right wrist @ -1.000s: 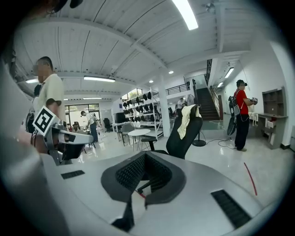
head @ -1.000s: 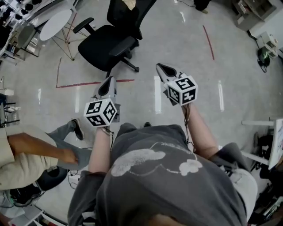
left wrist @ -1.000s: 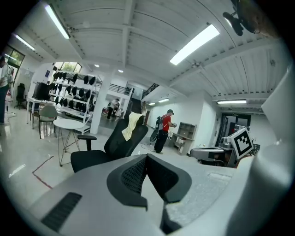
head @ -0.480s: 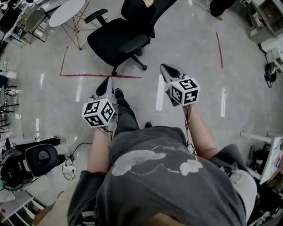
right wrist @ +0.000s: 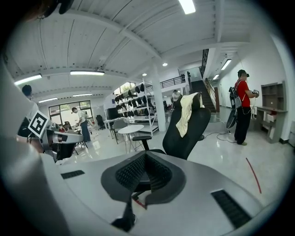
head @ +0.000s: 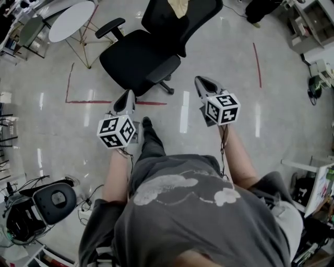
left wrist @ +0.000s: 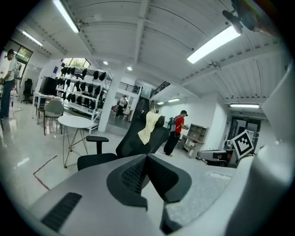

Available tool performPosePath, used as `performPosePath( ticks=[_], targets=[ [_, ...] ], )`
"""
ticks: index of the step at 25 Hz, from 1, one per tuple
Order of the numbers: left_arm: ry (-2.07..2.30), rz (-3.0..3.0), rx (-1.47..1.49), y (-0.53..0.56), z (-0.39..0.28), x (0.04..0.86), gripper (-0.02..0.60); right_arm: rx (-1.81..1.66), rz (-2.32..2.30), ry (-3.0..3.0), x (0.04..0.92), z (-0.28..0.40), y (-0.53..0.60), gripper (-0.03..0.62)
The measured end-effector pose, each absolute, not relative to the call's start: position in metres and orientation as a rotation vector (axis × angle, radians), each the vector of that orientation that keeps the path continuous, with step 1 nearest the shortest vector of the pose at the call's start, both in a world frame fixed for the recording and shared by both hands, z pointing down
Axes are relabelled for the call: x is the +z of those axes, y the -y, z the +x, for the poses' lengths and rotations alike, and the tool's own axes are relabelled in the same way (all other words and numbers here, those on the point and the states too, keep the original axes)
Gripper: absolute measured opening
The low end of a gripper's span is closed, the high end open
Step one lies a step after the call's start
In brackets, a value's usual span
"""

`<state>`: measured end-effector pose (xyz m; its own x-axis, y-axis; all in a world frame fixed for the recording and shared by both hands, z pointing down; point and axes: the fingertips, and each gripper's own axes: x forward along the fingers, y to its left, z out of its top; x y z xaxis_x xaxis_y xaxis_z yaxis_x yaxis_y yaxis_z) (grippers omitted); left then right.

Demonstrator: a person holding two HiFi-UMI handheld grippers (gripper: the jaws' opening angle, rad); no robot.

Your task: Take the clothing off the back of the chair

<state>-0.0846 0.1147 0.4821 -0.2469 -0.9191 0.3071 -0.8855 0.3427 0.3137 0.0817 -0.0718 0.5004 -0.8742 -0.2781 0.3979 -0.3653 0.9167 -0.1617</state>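
A black office chair [head: 146,55] stands on the shiny floor ahead of me. A pale yellow garment [head: 179,6] hangs over the top of its backrest, on the far side from me. The left gripper view shows the garment [left wrist: 150,128] draped on the chair [left wrist: 131,145]; in the right gripper view the garment [right wrist: 185,114] and the chair [right wrist: 189,133] appear again. My left gripper [head: 127,96] and right gripper [head: 200,81] are held out in front, well short of the chair. Both are shut with nothing between the jaws.
A round white table [head: 70,22] on thin legs stands left of the chair. Red tape lines [head: 86,101] mark the floor. A black stool base [head: 55,198] sits at lower left. A person in a red shirt [right wrist: 242,103] stands beyond the chair, near shelves.
I have walked toward the chair, so it and the table sit nearer. Both grippers came forward with me, still shut. The seated person at the left has dropped out of view.
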Motion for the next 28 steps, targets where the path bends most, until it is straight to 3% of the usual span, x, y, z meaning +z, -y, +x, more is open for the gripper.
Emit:
performPosePath(
  ticks=[12,19,28],
  targets=[
    [2.047,1.707,-0.106,-0.029,-0.225,0.473,0.0,0.407,0.799,2.677,0.472,-0.035,0.165,-0.008],
    [1.972,1.814,-0.082,0.02,-0.265,0.471,0.0,0.498,1.029,2.702,0.451,-0.063,0.211,-0.006],
    [2.012,1.858,-0.088,0.072,-0.289,0.444,0.0,0.446,1.109,2.815,0.397,-0.102,0.292,0.261]
  ],
)
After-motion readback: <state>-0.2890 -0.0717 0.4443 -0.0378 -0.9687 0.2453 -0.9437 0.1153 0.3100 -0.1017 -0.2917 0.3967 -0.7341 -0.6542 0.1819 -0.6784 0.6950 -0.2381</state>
